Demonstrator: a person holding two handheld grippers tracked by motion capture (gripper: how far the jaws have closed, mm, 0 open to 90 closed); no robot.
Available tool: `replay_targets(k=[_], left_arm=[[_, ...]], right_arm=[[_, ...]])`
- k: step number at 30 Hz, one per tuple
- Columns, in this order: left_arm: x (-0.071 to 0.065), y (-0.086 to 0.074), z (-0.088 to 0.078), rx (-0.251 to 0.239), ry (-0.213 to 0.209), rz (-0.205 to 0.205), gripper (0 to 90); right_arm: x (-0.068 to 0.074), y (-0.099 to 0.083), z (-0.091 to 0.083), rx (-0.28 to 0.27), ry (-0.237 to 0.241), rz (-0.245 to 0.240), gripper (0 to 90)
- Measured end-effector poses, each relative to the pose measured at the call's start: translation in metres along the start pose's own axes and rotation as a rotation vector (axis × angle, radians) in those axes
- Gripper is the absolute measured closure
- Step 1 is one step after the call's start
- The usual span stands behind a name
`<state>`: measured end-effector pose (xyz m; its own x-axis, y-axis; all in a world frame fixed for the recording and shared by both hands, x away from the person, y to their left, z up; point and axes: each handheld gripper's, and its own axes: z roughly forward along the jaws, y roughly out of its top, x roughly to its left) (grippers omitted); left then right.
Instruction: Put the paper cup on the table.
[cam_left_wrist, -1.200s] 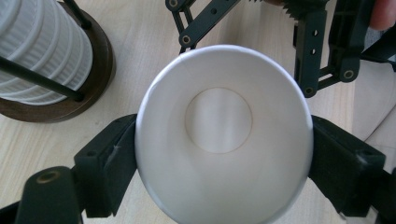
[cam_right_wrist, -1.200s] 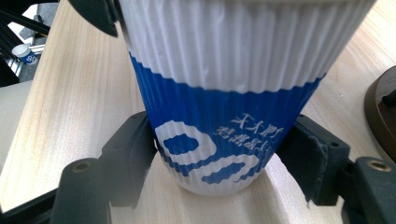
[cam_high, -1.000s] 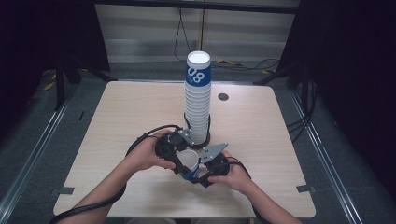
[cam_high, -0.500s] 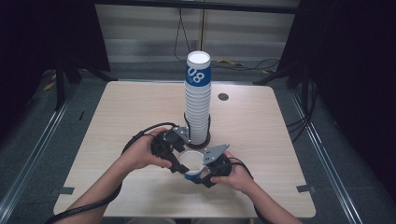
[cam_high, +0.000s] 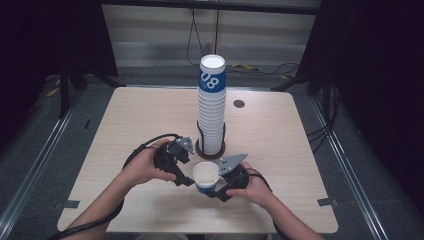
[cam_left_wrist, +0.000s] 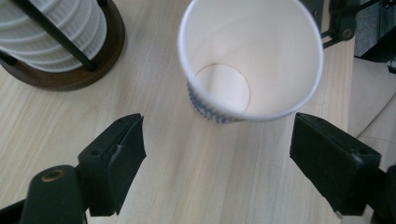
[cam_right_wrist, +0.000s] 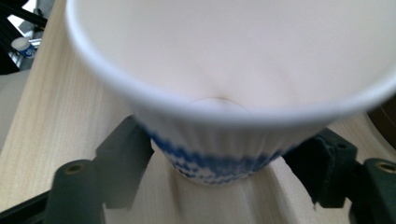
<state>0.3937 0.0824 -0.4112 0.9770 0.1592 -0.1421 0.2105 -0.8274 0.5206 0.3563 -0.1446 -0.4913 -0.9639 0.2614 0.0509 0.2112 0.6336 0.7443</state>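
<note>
A single white paper cup with a blue patterned base (cam_high: 205, 178) is seen standing upright on the pale wooden table (cam_high: 125, 120), near its front edge, between the two grippers. The right gripper (cam_high: 220, 187) is placed around the lower part of the cup; its jaws have just been opening, and in the right gripper view (cam_right_wrist: 212, 186) they are seen flanking the blue base on both sides, with a small gap visible at the left jaw, so the cup is no longer pressed. The left gripper (cam_high: 184, 176) is held just beside the cup with its jaws spread wide and nothing gripped between them (cam_left_wrist: 219, 172). Just behind the cup, a tall stack of paper cups (cam_high: 211, 105) is kept in a dark round holder (cam_high: 210, 150).
</note>
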Motion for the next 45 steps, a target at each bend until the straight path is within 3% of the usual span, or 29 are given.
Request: replay_targets(k=[7, 27, 33, 40, 41, 45], left_arm=[[-0.001, -0.009, 0.003, -0.005, 0.011, -0.014, 17.8], [0.006, -0.041, 0.004, -0.007, 0.054, -0.069, 17.6], [0.009, -0.052, 0.002, -0.031, 0.075, -0.105, 17.6], [0.014, -0.065, 0.001, -0.049, 0.080, -0.104, 17.6], [0.013, -0.066, 0.002, -0.057, 0.081, -0.126, 17.6], [0.016, -0.073, 0.001, -0.060, 0.084, -0.118, 17.6]], right_arm=[[0.000, -0.001, -0.007, 0.014, -0.003, 0.016, 16.7], [-0.001, -0.017, -0.039, 0.044, -0.038, 0.061, 15.0], [-0.003, -0.025, -0.050, 0.040, -0.061, 0.084, 15.1], [-0.007, -0.035, -0.063, 0.026, -0.090, 0.118, 15.1], [-0.007, -0.036, -0.064, 0.023, -0.094, 0.125, 15.1], [-0.007, -0.041, -0.069, 0.032, -0.108, 0.132, 15.1]])
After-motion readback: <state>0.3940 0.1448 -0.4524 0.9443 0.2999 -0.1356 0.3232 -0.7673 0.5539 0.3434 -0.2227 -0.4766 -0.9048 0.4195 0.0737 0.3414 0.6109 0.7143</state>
